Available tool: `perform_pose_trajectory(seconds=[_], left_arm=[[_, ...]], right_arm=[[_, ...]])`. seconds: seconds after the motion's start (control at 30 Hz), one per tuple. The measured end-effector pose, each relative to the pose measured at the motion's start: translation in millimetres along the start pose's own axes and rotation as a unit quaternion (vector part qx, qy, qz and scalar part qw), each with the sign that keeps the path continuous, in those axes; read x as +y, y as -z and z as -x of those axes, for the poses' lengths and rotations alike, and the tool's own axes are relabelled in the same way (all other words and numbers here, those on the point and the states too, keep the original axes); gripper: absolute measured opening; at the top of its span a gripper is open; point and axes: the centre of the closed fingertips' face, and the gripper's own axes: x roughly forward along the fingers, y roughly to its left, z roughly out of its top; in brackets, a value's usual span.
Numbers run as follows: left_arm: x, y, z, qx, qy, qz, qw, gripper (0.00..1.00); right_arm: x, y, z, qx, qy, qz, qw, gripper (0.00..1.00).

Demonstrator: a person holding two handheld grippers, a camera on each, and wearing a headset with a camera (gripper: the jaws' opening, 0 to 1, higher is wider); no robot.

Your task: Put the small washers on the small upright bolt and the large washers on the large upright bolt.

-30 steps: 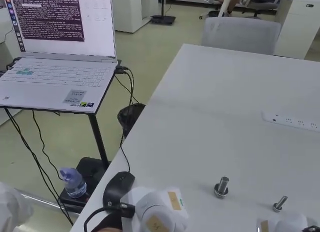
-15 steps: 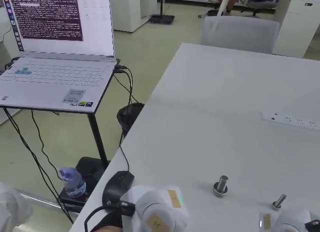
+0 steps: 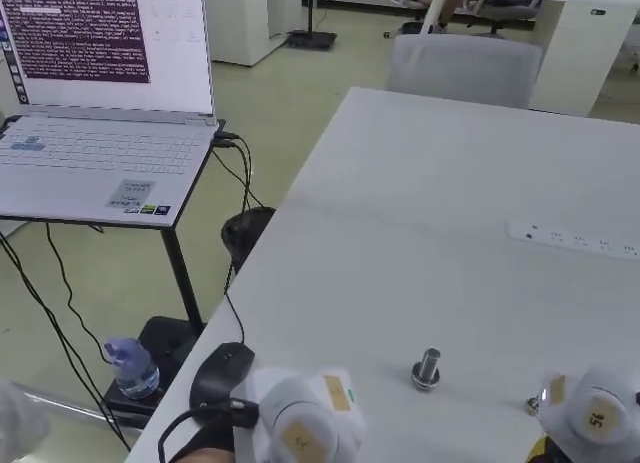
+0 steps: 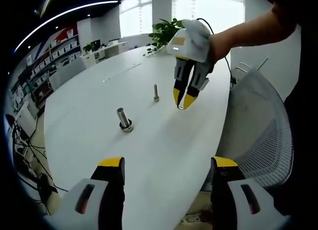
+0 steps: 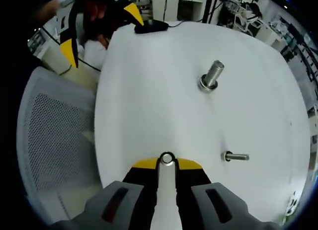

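Closer now to the small bolt (image 5: pixel 236 156), the right hand-held gripper (image 5: pixel 167 163), clamped on a small washer (image 5: pixel 167 158), should centre it over the tip; the left hand-held gripper (image 4: pixel 167 163) has its jaws apart.

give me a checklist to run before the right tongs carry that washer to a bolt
1. Grip: the right tongs are shut on the washer: ok.
2. Size of the washer, which decides the bolt it goes on: cannot tell.
3. The small bolt stands upright on the table: ok.
4. The large bolt stands upright, apart from the small bolt: ok.
5. The left tongs are open, empty and back from both bolts: ok.
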Motion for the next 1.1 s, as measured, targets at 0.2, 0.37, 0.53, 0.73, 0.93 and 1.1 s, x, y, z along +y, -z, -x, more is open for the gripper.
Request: perform_pose_trajectory(seconds=[0.2,0.37,0.53,0.73,0.93,1.1], left_arm=[[0.6,-0.3,-0.2,0.002,-0.001,0.001,1.0000,0.71],[0.7,-1.7,-1.1,0.004,-0.002,-0.001,1.0000,0.71],[2.5,-3.3,-2.3,0.005,-0.004,0.000,1.0000,0.72],[5.0,-4.6,-2.8,0.006,-0.007,0.002,1.0000,0.72],[4.8,-3.8,-3.0,0.008,-0.007,0.004,0.9999,0.71],[6.1,-3.9,-2.8,0.008,-0.009,0.003,0.9999,0.71]], right_arm=[[-14.9,9.1,12.5,0.003,0.007,-0.014,0.9999,0.13],[-27.9,14.1,22.4,0.006,0.013,-0.024,0.9996,0.13],[-39.8,18.8,29.4,0.012,0.019,-0.026,0.9994,0.13],[-56.3,19.2,37.0,0.013,0.028,-0.026,0.9992,0.13],[-68.7,16.7,41.0,0.012,0.033,-0.026,0.9991,0.13],[-77.5,11.6,44.4,0.010,0.037,-0.023,0.9990,0.13]])
